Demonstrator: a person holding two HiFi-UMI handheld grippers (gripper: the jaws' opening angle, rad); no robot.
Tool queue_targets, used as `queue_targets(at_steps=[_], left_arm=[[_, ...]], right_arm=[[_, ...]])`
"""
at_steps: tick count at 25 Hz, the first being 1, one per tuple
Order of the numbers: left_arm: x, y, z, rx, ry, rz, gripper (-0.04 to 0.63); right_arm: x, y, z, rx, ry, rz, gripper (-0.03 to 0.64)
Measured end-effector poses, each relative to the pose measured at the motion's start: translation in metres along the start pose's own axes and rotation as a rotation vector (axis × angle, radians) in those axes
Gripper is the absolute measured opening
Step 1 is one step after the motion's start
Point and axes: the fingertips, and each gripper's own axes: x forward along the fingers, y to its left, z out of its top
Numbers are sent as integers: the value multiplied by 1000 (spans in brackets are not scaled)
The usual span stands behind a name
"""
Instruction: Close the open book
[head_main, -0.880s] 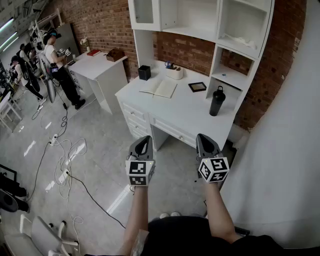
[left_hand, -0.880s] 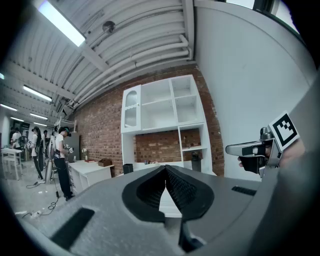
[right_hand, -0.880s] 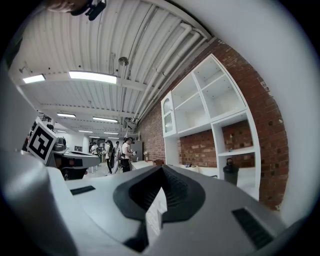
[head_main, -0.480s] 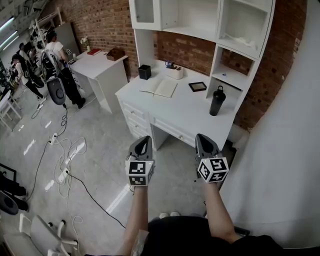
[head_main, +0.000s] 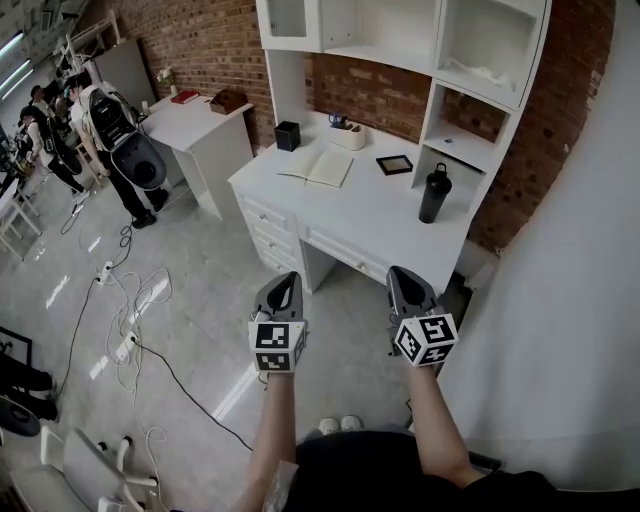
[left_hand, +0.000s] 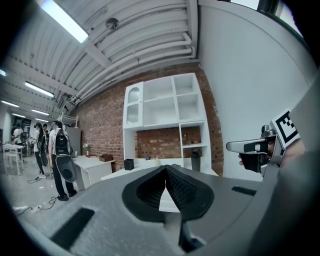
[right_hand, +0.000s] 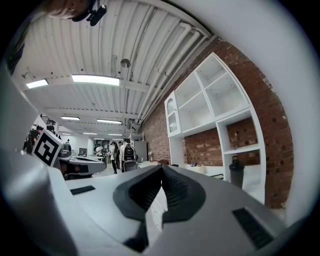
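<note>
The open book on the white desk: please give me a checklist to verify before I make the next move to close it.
1. Open book located, flat on desk: ok.
2. Pages free of objects: ok.
3. Left gripper empty, jaws together: ok.
4. Right gripper empty, jaws together: ok.
5. Grippers near the book: not ok, both far short of the desk.
6. Black bottle apart from book: ok.

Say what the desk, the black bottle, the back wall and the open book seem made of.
The desk: apparently white-painted or laminated wood, smooth, matte; drawer fronts suggest it.
The black bottle: perhaps metal or hard plastic, matte; too small to settle.
The back wall: bare red brick, mortar lines visible.
The open book: pale paper pages.
</note>
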Motion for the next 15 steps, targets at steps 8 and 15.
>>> queue_targets(at_steps=[8,15], left_arm=[[-11,2,-19,-21,29,-4,9],[-24,20,-25,-37,29,18,9]], right_arm=[[-3,17,-2,2,6,28,73],[6,38,-7,3,5,65,153]])
